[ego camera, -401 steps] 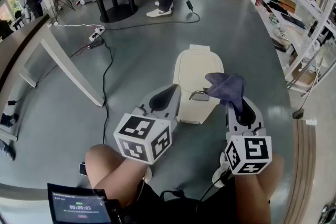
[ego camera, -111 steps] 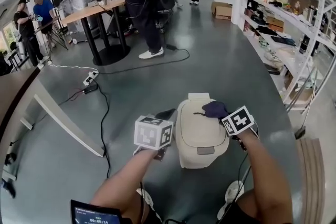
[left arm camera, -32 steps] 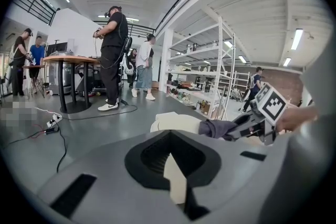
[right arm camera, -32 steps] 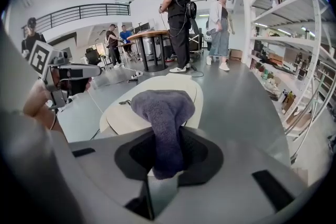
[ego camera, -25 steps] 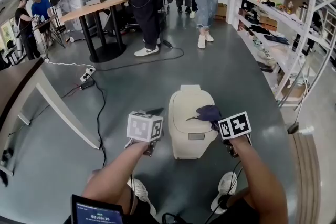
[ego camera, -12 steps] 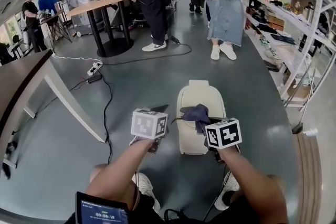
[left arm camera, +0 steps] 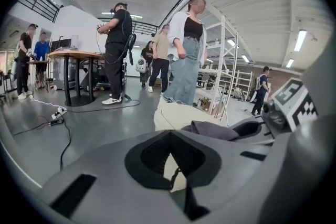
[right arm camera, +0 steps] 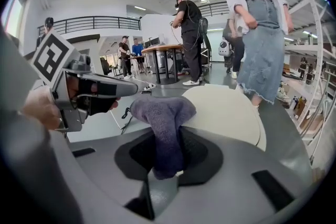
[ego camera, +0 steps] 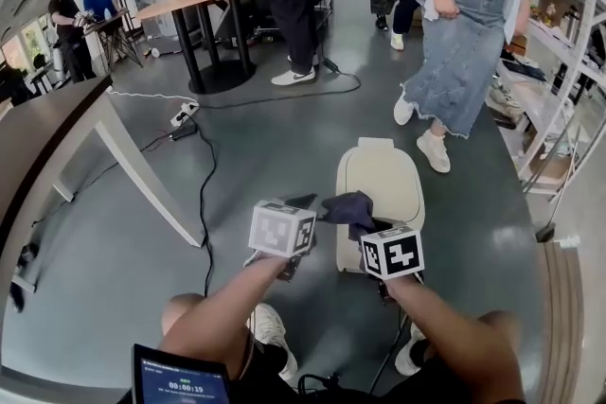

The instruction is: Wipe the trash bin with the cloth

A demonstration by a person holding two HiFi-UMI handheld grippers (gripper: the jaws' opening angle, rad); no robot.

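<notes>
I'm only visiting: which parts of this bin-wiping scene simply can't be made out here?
Head view: trash bin near front hidden behind the cloth and a marker cube.
Right gripper view: cloth pinched in the right tool hides whether it touches the bin.
Left gripper view: the left tool body covers most of the bin's lower part.
Head view: screen cut by the bottom edge, print too small.

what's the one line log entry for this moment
right tongs: shut on cloth | cloth: at trash bin lid, near-left edge | left tongs: shut, empty, beside bin
</notes>
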